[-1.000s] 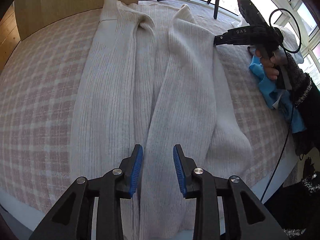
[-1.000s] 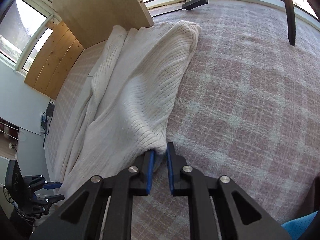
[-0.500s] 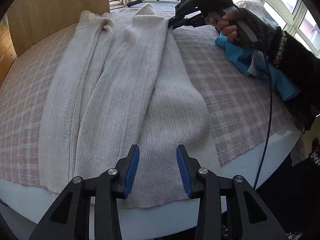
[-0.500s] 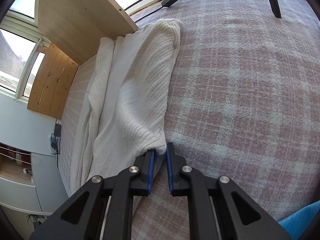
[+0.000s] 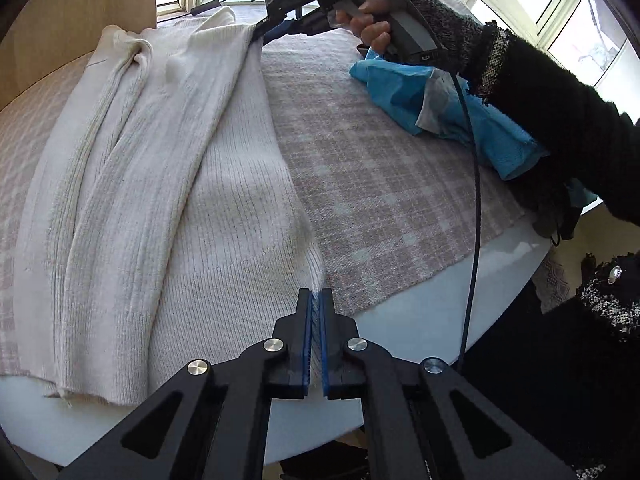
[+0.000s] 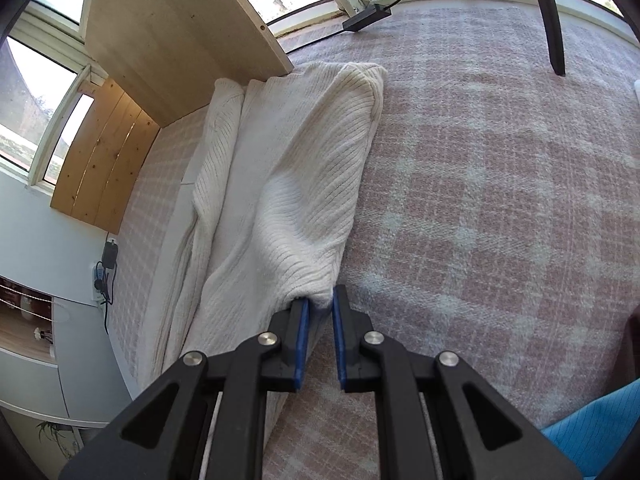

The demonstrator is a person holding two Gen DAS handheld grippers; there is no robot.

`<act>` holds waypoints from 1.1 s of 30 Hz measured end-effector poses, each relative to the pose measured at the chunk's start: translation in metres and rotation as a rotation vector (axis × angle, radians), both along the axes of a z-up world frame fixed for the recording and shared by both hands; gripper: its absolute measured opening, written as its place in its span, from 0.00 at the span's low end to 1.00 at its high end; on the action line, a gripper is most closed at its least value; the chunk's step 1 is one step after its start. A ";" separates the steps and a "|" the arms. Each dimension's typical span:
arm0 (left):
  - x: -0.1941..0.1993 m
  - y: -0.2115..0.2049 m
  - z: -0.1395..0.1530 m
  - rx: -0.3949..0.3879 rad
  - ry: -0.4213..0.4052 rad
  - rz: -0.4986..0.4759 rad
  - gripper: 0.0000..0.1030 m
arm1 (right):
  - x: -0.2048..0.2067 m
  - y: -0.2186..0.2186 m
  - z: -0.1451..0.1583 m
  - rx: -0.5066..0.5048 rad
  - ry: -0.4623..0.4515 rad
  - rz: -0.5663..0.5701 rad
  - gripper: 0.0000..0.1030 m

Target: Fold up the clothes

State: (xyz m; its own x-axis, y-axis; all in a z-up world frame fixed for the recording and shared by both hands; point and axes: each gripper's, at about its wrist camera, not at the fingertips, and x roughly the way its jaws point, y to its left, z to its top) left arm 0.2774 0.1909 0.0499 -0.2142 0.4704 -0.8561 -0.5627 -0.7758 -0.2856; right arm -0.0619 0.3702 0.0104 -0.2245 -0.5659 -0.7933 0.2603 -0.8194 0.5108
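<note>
The white sweater lies long on the checked blanket, stretching straight away from the left tongs. They pinch its near bottom corner. The right tongs pinch the far edge near the top. Both hold the same long side, ready to fold it over, I think.

A crumpled blue cloth lies on the pink checked blanket, near a wooden board.

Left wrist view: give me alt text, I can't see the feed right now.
The left gripper is shut on the white sweater's near right hem corner; the right gripper pinches its far corner. A blue cloth lies right.
</note>
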 end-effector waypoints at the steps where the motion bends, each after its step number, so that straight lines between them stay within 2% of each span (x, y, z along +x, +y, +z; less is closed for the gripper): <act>1: 0.002 -0.003 0.007 0.028 0.001 -0.004 0.03 | 0.002 0.001 0.005 0.004 0.027 -0.008 0.11; 3: 0.008 -0.001 0.004 0.047 -0.019 -0.009 0.03 | 0.005 0.002 0.004 0.033 0.054 -0.023 0.11; 6: 0.009 -0.004 -0.020 0.000 -0.141 0.004 0.06 | 0.004 -0.003 -0.016 0.087 0.014 -0.019 0.11; 7: 0.008 -0.010 -0.017 -0.003 -0.136 0.029 0.08 | 0.005 -0.003 -0.019 0.091 0.010 -0.018 0.11; 9: 0.009 -0.028 -0.002 0.006 -0.082 0.090 0.26 | 0.005 -0.001 -0.019 0.084 0.009 -0.022 0.11; 11: 0.003 -0.047 0.014 -0.031 0.029 0.158 0.34 | 0.004 0.000 -0.018 0.073 0.004 -0.021 0.11; 13: -0.007 -0.055 0.008 -0.123 0.086 0.181 0.34 | 0.003 0.000 -0.017 0.078 0.000 -0.011 0.11; 17: -0.021 -0.060 -0.021 -0.292 0.094 0.143 0.32 | 0.001 -0.002 -0.017 0.088 -0.008 0.000 0.11; 18: -0.022 -0.060 -0.027 -0.312 0.094 0.126 0.26 | 0.000 -0.002 -0.017 0.090 -0.010 0.002 0.11; 19: -0.021 -0.060 -0.029 -0.310 0.111 0.111 0.25 | -0.001 -0.002 -0.018 0.091 -0.015 0.002 0.11; 21: -0.023 -0.066 -0.027 -0.275 0.106 0.111 0.07 | -0.004 -0.004 -0.019 0.089 -0.026 0.002 0.11; 23: -0.025 -0.072 -0.019 -0.210 0.083 0.129 0.06 | -0.006 -0.001 -0.020 0.061 -0.048 -0.005 0.11; 26: -0.017 -0.071 0.006 -0.095 0.089 0.127 0.06 | -0.015 0.014 -0.022 -0.078 -0.121 -0.058 0.11; 29: 0.004 -0.040 0.018 -0.075 0.127 0.046 0.06 | -0.023 0.031 -0.031 -0.210 -0.199 -0.135 0.11; 31: 0.015 -0.017 0.006 -0.093 0.117 -0.023 0.06 | -0.024 0.034 -0.039 -0.216 -0.217 -0.159 0.11; 33: 0.019 0.000 -0.016 -0.137 0.068 -0.054 0.08 | -0.024 0.033 -0.044 -0.201 -0.224 -0.163 0.11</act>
